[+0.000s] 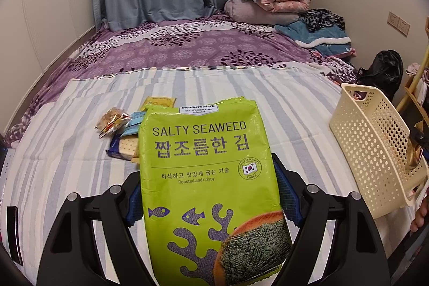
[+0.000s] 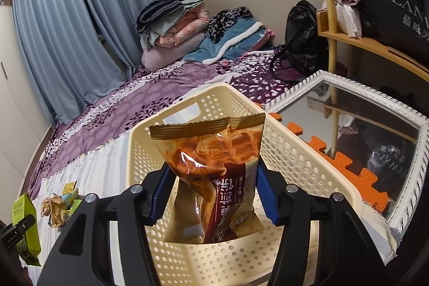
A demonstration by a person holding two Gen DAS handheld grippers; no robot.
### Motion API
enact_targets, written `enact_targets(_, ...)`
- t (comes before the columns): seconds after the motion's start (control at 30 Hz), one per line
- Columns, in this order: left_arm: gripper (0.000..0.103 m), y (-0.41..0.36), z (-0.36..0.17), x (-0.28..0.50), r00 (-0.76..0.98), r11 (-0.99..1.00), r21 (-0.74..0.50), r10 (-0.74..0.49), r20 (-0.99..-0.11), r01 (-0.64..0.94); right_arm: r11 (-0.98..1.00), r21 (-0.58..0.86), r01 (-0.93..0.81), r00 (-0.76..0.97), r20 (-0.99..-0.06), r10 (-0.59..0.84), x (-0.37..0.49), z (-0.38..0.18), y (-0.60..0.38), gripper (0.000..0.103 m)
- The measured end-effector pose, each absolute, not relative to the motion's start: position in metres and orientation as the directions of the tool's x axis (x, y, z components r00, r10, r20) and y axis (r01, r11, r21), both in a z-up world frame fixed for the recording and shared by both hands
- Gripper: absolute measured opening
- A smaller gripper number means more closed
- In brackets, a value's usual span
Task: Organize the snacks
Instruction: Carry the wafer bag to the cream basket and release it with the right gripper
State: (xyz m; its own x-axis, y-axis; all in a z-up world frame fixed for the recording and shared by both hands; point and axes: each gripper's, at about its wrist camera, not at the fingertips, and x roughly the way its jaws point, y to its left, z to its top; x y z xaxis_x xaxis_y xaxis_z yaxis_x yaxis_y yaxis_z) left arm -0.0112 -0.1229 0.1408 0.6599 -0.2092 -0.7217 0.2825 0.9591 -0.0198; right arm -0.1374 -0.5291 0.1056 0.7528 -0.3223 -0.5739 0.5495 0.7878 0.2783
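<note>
Only a few things are actually readable here. The lime-green foil seaweed bag [image 1: 206,178] has a white tab on top saying "Member's Mark" with tiny print below that's too small to make out, then "SALTY SEAWEED" in big purple caps, big Korean lettering "짭조름한 김" under it, a smaller Korean line, "Roasted and crispy", and a round seal with a Korean flag reading "IMPORTED FROM KOREA". The tan and dark red waffle snack pouch [image 2: 214,178] has Chinese characters on its red band, upside down and crinkled, can't read them. The black glossy shopping bag [image 2: 396,4] on the wooden shelf shows "LAN" in white, cut off, with Chinese characters under it
</note>
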Motion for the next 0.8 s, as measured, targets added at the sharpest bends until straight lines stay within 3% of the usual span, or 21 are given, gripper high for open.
enact_targets(0.1, 0.081, -0.134, 0.143, -0.012, 0.657, 0.952, -0.015, -0.222, -0.721, 0.306, 0.782, 0.267, 0.562, 0.741, -0.582, -0.334, -0.139, 0.103, -0.531, 0.058)
enact_targets(0.2, 0.081, -0.145, 0.145, -0.012, 0.652, 0.944, -0.012, -0.236, -0.720, 0.328, 0.777, 0.271, 0.568, 0.737, -0.588, -0.333, -0.141, 0.100, -0.535, 0.072)
enact_targets(0.8, 0.081, -0.220, 0.173, -0.011, 0.623, 0.876, -0.019, -0.359, -0.695, 0.483, 0.766, 0.258, 0.588, 0.731, -0.575, -0.367, -0.149, 0.100, -0.544, 0.073)
